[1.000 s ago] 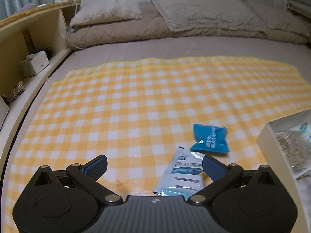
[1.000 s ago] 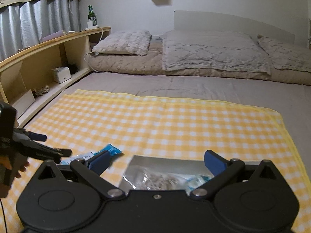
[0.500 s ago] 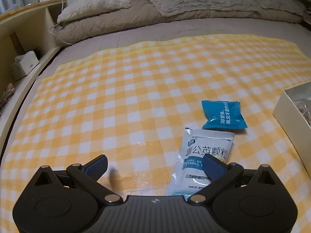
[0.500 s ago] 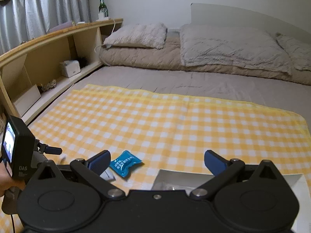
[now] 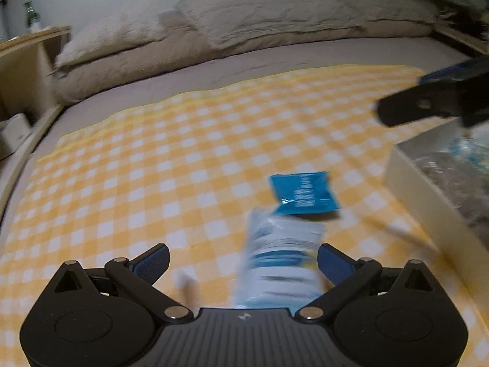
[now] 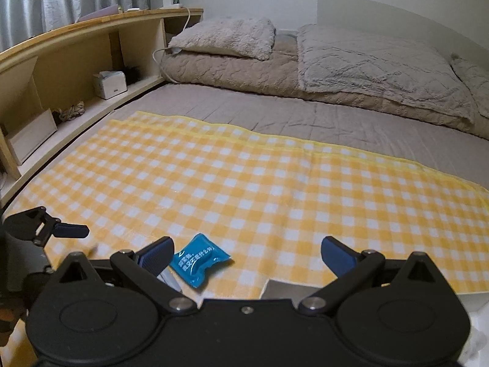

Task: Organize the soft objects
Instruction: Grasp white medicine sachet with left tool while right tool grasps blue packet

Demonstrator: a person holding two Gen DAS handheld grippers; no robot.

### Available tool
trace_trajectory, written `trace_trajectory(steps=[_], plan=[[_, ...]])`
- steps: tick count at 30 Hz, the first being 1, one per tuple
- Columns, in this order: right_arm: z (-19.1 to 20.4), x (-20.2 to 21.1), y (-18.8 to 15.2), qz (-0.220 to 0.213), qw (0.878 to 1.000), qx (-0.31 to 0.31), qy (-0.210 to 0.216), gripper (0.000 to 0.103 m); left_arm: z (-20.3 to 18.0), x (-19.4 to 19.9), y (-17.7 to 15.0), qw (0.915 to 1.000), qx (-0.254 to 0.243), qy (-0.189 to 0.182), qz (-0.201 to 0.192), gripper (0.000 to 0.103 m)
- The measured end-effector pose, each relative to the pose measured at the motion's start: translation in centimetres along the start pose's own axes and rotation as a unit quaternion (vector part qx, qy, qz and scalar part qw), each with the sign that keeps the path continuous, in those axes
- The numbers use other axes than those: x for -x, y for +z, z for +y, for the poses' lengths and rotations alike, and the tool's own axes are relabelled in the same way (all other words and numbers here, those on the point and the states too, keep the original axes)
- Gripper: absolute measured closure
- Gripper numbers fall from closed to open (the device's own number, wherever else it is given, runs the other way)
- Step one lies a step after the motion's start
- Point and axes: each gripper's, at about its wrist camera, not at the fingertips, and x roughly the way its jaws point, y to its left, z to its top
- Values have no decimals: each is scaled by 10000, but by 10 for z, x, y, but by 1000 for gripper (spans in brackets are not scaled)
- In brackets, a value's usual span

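Observation:
A small blue packet lies on the yellow checked cloth. Just nearer lies a white and blue sachet, blurred, its near end between the fingers of my open left gripper, closer to the right finger. My right gripper is open and holds nothing; the blue packet sits by its left finger. In the left wrist view the right gripper shows as a dark shape at the upper right. The left gripper's finger shows at the left of the right wrist view.
A white box with clear bags in it stands at the right on the cloth; its corner shows under my right gripper. Pillows and a folded blanket lie at the bed's head. A wooden shelf runs along the left.
The left gripper has moved forward and turned, so the sachet now lies between its fingers. The right gripper has swung left and up, away from the box, and now appears in the left view.

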Motion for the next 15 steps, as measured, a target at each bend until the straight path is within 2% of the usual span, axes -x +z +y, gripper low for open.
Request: trace_trajectory(steps=[4, 6, 8, 12, 15], plan=[[-2, -3, 1, 0, 10000, 0, -51, 0, -13, -8, 0, 9991, -382, -171, 116, 16], [-2, -5, 2, 23, 10000, 16, -41, 0, -16, -12, 0, 9988, -373, -194, 247, 28], [-1, -9, 4, 100, 9999, 7, -32, 0, -14, -15, 1, 9989, -271, -212, 311, 30], [0, -18, 8, 221, 9997, -29, 140, 1, -7, -17, 2, 9984, -57, -371, 430, 41], [4, -25, 12, 271, 9993, -15, 269, 5, -11, -18, -2, 9971, -225, -334, 639, 44]])
